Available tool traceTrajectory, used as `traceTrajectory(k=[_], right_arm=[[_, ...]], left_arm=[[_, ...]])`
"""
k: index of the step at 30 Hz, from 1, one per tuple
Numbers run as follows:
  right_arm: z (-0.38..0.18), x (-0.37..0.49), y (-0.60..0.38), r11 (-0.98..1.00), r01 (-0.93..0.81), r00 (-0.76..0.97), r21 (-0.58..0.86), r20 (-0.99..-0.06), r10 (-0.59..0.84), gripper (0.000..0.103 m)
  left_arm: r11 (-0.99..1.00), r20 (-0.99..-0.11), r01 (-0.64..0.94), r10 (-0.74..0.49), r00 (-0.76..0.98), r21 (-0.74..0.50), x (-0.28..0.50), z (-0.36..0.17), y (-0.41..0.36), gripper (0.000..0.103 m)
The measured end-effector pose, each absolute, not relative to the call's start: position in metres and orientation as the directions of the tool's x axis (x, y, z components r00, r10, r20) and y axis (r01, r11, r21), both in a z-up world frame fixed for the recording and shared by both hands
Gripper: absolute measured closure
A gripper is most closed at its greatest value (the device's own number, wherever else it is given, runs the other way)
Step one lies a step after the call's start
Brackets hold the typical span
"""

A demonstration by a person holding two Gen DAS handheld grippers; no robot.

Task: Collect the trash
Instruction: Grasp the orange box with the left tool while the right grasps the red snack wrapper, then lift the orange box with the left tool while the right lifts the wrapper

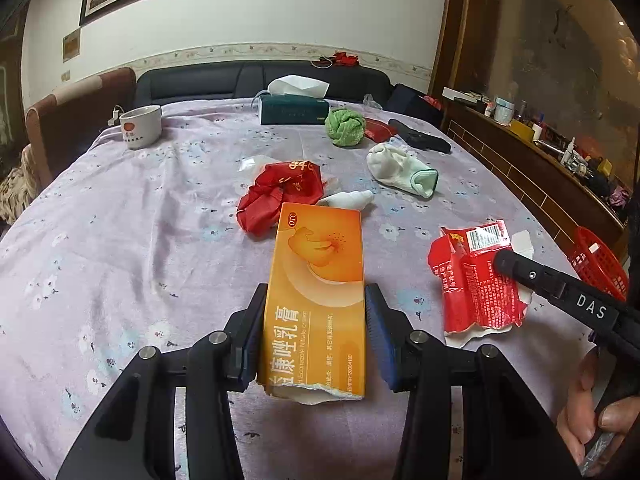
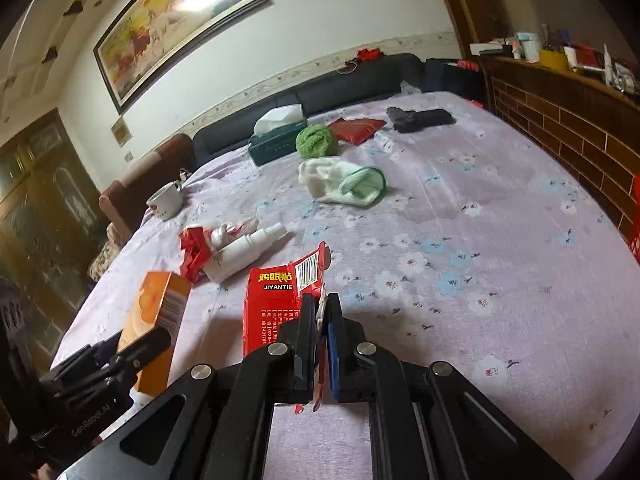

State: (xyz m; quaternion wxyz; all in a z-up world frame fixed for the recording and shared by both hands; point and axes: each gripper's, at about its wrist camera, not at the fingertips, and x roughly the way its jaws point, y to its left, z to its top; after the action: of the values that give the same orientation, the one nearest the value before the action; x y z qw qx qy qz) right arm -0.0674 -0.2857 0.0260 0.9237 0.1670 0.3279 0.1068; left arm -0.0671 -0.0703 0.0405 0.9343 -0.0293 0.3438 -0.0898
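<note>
Left gripper (image 1: 316,332): my jaws are clamped on the sides of the orange cream box (image 1: 316,296), torn end toward me, pads flat on both long faces.
Right gripper (image 2: 319,344): pressed almost together, pinching the edge of the torn red packet (image 2: 276,304), a thin flap between the pads.
Where the trash is: both pieces are over the near part of the flowered tablecloth (image 1: 132,220); a crumpled red wrapper (image 1: 280,196) and a white spray bottle (image 1: 348,200) lie further in.
Destination: I judge the red basket (image 1: 596,264) at the table's right edge is the bin; it shows only partly.
Step in hand: carrying both pieces off to the basket, as I read it.
How to do it well: I keep the box squeezed lightly so the card does not buckle, and carry the packet slowly, since a flap grip can tear or slip.
Leave alone: mug (image 1: 141,126), tissue box (image 1: 294,108), white glove (image 1: 404,168), green cloth (image 1: 345,126).
</note>
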Motion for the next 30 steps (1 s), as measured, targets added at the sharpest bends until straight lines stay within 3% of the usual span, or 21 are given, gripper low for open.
traceTrajectory(k=[14,30], right_arm=[[0.0166,-0.0623,-0.2916,0.889,-0.102,0.731,0.447,-0.572,0.372,0.098],[0.0201,-0.0648,-0.2907,0.914,-0.057,0.749,0.402,-0.588,0.306,0.098]], left_arm=[[0.982,-0.629,0.143,-0.190,0.754,-0.125,-0.0671,0.0407,-0.0687,0.058],[0.982,-0.632,0.144,-0.190,0.752,-0.124,-0.0676,0.0407,-0.0683,0.058]])
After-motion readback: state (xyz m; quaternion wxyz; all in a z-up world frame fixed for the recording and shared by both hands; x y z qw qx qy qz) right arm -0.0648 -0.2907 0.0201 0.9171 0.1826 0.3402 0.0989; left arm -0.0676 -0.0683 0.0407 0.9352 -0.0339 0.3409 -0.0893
